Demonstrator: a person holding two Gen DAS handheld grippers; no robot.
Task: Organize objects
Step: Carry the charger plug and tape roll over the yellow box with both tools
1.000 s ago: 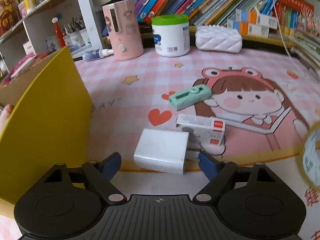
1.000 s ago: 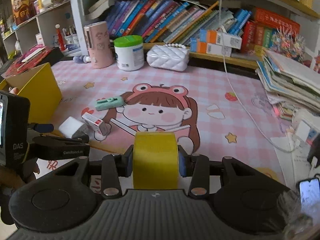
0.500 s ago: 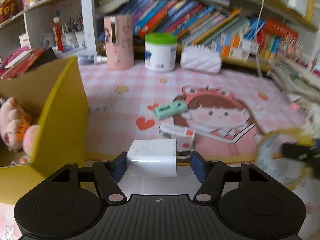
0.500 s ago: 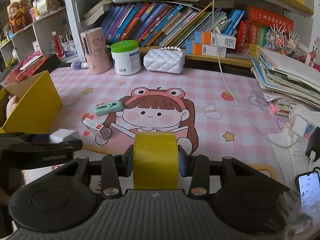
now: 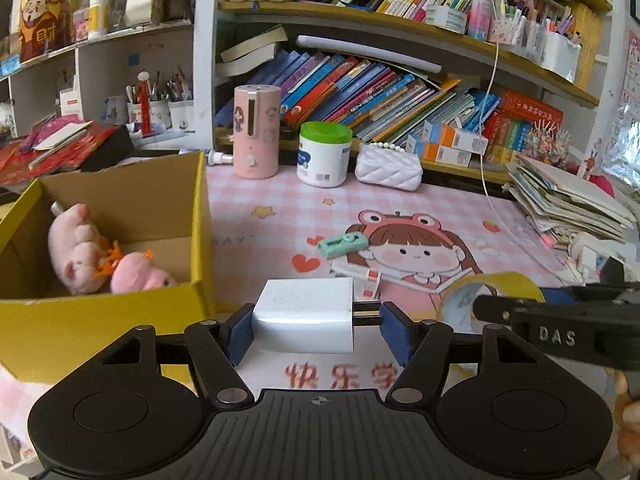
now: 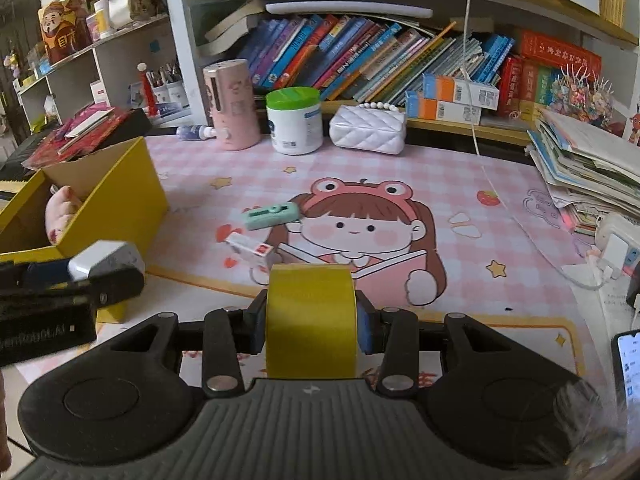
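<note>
My left gripper [image 5: 316, 330] is shut on a white charger plug [image 5: 304, 314] and holds it above the mat, just right of the yellow cardboard box [image 5: 120, 312]. The box holds pink plush toys [image 5: 92, 252]. My right gripper [image 6: 312, 322] is shut on a yellow tape roll [image 6: 311, 320], also in the left wrist view [image 5: 480, 292]. A green correction tape [image 6: 272, 216] and a small red-and-white box [image 6: 252, 250] lie on the pink mat. The left gripper with the plug shows in the right wrist view [image 6: 106, 264] beside the yellow box [image 6: 120, 204].
At the back stand a pink dispenser [image 6: 232, 104], a green-lidded tub [image 6: 295, 120] and a white quilted purse [image 6: 368, 128] before a bookshelf. A paper stack [image 6: 588, 168], a power strip [image 6: 616, 248] and a phone [image 6: 628, 360] lie right. A white cable [image 6: 476, 136] hangs down.
My left gripper closed on the white charger plug, lifted it off the mat and rose, so the inside of the yellow box came into view. The right gripper kept the tape roll.
</note>
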